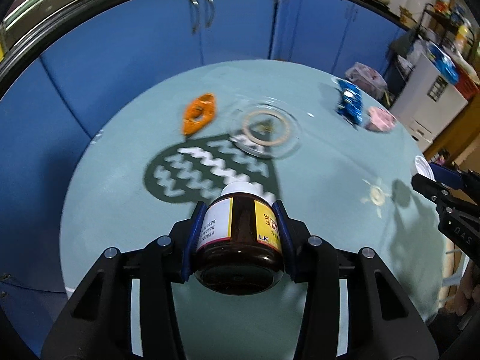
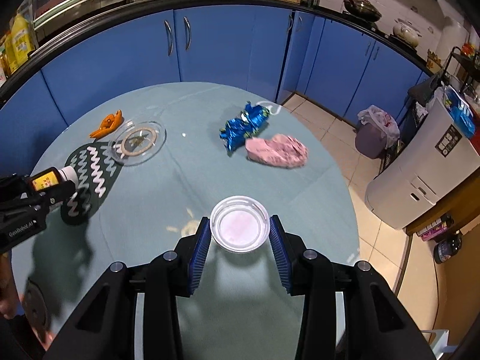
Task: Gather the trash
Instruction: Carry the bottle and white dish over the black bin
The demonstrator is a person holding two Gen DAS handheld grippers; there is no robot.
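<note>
My left view is motion-blurred; the right is sharper. Overhead light throws dark shadows onto the bench (image 2: 168,198), and both views bend at the edges.

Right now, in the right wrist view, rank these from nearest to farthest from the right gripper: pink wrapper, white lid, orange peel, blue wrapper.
From the right gripper:
1. White lid, between its fingers.
2. Pink wrapper, ahead and right.
3. Blue wrapper, just behind the pink one.
4. Orange peel, far left, beyond the glass dish.

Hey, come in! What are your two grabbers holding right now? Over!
Left gripper shut on brown bottle. Right gripper around white lid, grip unclear. Blue wrapper on table.
</note>
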